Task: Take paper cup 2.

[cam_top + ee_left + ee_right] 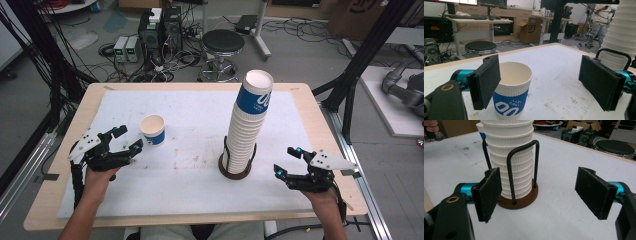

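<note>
White padding covers the counter (190, 175). One cup (153, 129) stands alone left of the stack (247, 125), apparently just unstacked; many remain. Left tool (126, 139) and right tool (287, 161) gape empty.

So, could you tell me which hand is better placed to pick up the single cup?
The left. The left gripper is open right beside the single cup; the right gripper sits beyond the cup stack.

Both forearms were bare. Each hand carried a black gripper, the left gripper (121, 139) and the right gripper (286, 161) alike: teal fittings at the jaws, flat black pads (485, 81), a grey three-cornered plate on top, and a brass-ringed hole.
</note>
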Tool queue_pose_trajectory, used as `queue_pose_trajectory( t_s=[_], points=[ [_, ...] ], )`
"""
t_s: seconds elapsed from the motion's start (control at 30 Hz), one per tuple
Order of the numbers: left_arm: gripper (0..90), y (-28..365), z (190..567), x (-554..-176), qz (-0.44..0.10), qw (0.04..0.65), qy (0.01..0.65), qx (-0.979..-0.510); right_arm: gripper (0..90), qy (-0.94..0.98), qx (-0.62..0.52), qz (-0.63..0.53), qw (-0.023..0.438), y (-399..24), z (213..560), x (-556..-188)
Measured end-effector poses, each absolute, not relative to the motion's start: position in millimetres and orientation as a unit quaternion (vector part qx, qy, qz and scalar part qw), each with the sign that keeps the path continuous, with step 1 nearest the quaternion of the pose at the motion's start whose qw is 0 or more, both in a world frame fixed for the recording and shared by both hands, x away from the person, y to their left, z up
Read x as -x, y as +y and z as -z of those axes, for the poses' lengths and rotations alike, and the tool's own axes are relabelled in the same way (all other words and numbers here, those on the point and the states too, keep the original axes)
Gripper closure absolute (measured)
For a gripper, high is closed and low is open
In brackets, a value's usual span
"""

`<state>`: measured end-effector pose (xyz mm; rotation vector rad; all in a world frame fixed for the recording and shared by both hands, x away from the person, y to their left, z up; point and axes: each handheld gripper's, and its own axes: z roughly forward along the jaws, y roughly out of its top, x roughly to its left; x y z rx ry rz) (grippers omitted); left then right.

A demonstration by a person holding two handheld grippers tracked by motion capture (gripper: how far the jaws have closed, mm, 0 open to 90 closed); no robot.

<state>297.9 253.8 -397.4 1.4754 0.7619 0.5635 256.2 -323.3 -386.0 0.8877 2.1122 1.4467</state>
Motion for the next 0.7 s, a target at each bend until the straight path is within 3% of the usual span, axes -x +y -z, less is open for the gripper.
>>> queue_pose_trajectory(
  t_s=[0.7],
  points=[
    [17.7, 234, 391, -290, -0.208, 0.66, 0.287, -0.663, 20.3, 0.762, -0.305, -0.542, 0.184, -317, 365, -255]
  ],
)
